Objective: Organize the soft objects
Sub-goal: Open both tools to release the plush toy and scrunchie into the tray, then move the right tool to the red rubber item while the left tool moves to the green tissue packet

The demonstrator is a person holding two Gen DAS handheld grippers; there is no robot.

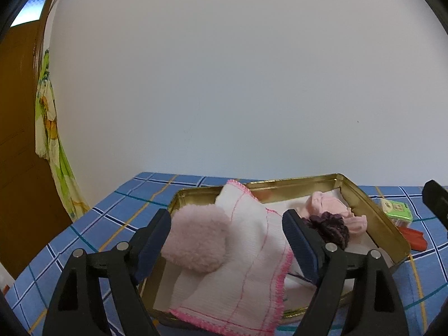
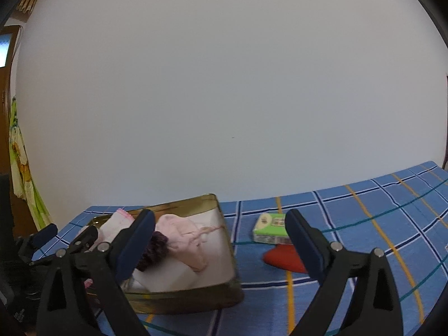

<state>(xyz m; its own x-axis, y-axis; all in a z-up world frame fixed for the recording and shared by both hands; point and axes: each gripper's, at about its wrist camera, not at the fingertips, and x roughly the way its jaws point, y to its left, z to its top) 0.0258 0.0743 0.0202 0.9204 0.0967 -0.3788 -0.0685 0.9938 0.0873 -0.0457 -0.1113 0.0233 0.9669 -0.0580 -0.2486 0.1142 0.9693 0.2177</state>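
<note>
Your left gripper (image 1: 226,224) has its fingers spread wide, and between them sits the pink fluffy pompom (image 1: 197,238), lying on the white cloth with pink stitched edging (image 1: 246,254). The left-hand finger (image 1: 152,240) looks just beside the pompom; whether it touches, you can't tell from here. The right-hand finger sits beside the cloth's far edge, gripping nothing. That cloth drapes over the near rim of the gold tin (image 1: 372,210), its lower corner spilling out towards you.

Just past your right-hand finger there's the dark purple knitted piece (image 1: 331,225), partly hidden behind the finger, and beyond it the pale pink garment (image 1: 330,205) bunched in the tin's far corner.

Over to your right gripper (image 2: 221,224): fingers wide open too, holding nothing, hovering above the blue checked surface (image 2: 364,210). Between the fingers lies the tin's right wall. Tucked against your right-hand finger (image 2: 302,240) is the red soft item (image 2: 282,257), half covered by that finger, so its shape is hard to make out. Just beyond it sits the green tissue packet (image 2: 270,228), one end cut off by the same finger.

Your left-hand finger hides part of the purple piece inside the tin. Further back, only the plain white wall (image 2: 224,84).
</note>
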